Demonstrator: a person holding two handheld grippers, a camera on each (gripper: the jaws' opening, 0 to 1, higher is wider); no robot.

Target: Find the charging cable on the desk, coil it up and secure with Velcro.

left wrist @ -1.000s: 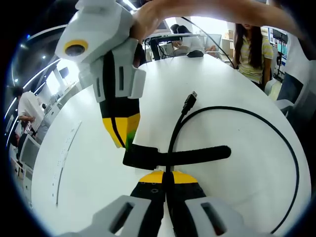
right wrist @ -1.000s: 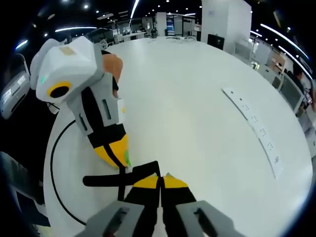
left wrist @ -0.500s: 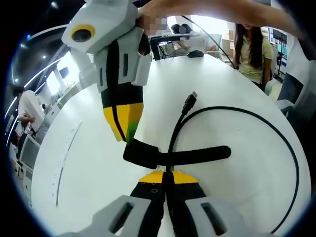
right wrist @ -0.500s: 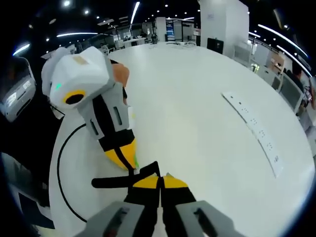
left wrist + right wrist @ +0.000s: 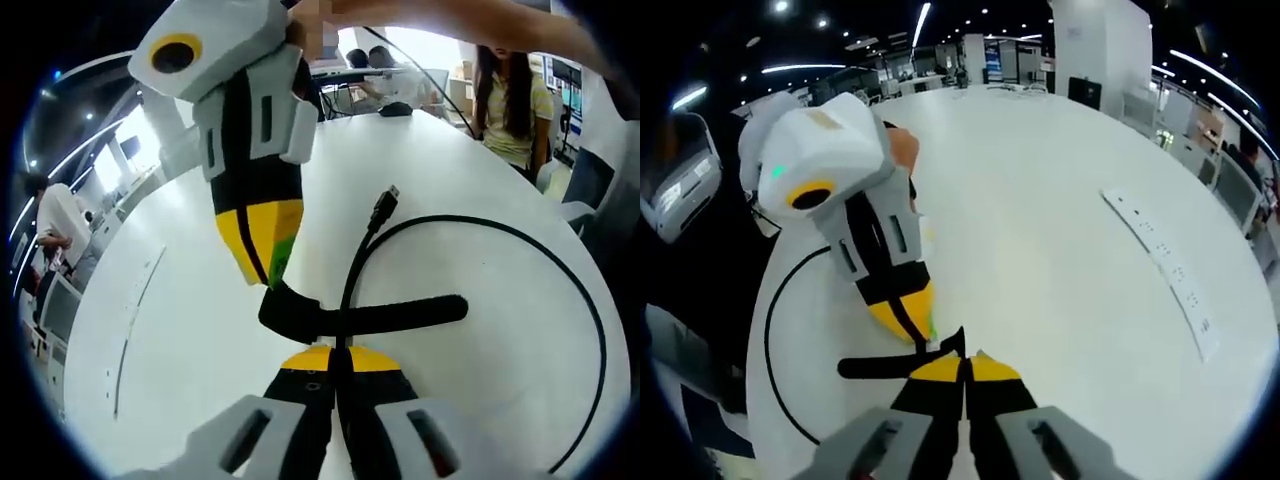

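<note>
Left gripper view: the left hand-held gripper is clenched on the charging cable right where the black Velcro strap crosses it on the white worktop. Beyond the strap, one cable run ends in a plug, while the other sweeps off to the strap's right in a wide loop, so the coil is barely formed. The right hand-held gripper comes down at the strap's left end, jaws pressed together on that end, which lifts slightly off the worktop.

Right gripper view: the right hand-held gripper pinches the strap's near end; the left hand-held gripper meets the strap just beside it. The cable arcs away to the strap's left.

The cable looks light, limp and a little springy, likely to unwind if released; best held at the bundled crossing. The strap is soft and floppy, best taken by its free tip.
</note>
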